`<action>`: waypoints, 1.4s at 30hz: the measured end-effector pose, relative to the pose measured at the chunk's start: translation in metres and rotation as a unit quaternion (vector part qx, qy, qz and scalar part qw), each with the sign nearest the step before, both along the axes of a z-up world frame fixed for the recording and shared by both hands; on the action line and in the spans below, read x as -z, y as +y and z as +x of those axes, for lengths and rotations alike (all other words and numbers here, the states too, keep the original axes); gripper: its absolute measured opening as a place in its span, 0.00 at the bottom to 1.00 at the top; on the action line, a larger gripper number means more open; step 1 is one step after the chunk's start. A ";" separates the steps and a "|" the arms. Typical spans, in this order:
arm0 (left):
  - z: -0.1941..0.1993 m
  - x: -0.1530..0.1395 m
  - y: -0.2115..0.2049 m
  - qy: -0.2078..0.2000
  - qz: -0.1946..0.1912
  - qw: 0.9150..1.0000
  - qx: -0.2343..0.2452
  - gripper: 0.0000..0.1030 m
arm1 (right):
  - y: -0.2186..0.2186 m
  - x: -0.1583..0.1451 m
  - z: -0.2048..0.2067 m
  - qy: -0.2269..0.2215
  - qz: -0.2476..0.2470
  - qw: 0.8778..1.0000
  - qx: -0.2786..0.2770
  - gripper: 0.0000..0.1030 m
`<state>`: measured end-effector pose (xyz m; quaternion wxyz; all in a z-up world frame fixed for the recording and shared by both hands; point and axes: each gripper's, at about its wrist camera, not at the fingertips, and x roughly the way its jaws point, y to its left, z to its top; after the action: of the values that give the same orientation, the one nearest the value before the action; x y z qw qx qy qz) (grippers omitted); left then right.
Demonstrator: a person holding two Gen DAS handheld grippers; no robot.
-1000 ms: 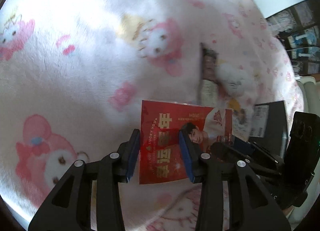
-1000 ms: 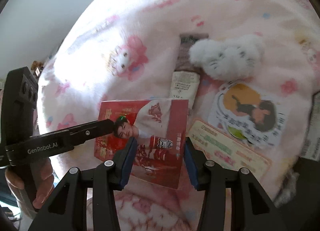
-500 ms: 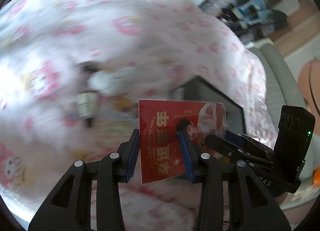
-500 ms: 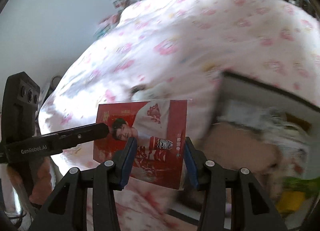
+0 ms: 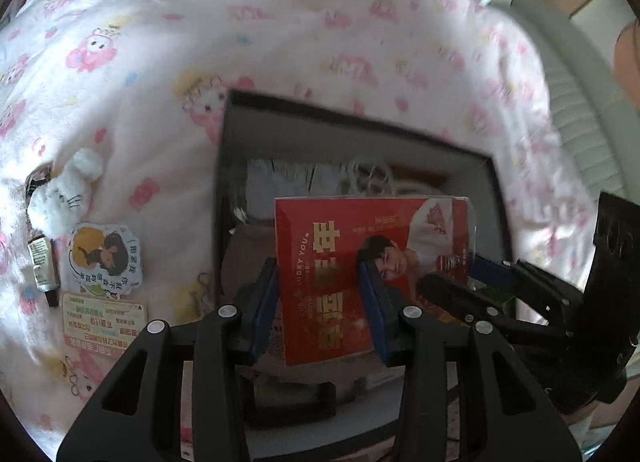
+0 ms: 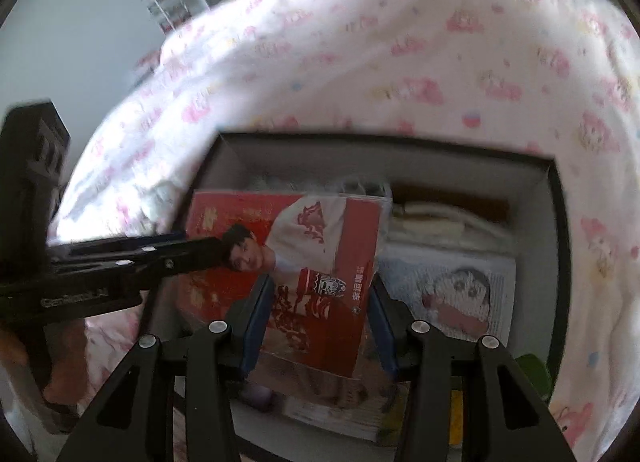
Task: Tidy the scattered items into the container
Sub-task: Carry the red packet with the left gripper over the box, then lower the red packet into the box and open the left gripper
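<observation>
Red card (image 5: 372, 278) is held flat over the open black box (image 5: 360, 133), both grippers on it; left gripper (image 5: 320, 302) fingers pinch its near edge, right gripper (image 6: 316, 310) fingers pinch the other side, each closed down to card thickness; risk: uneven release, card tilts, catches the box wall or slides onto the bed blanket (image 5: 160, 61); beyond, plush toy (image 5: 64, 197), sticker (image 5: 104, 258), tube (image 5: 42, 270) not yet boxed.
</observation>
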<state>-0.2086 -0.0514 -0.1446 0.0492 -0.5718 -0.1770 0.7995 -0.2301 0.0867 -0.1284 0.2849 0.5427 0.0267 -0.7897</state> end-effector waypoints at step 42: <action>0.034 -0.029 0.021 0.068 -0.003 0.998 -0.018 0.35 | 0.010 -0.025 0.040 0.057 -0.009 0.998 0.020 0.42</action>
<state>-0.1744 -0.0306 -0.1153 0.0451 -0.5132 -0.1807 0.8378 -0.1900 0.0970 -0.1034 0.2721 0.4943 0.0248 -0.8252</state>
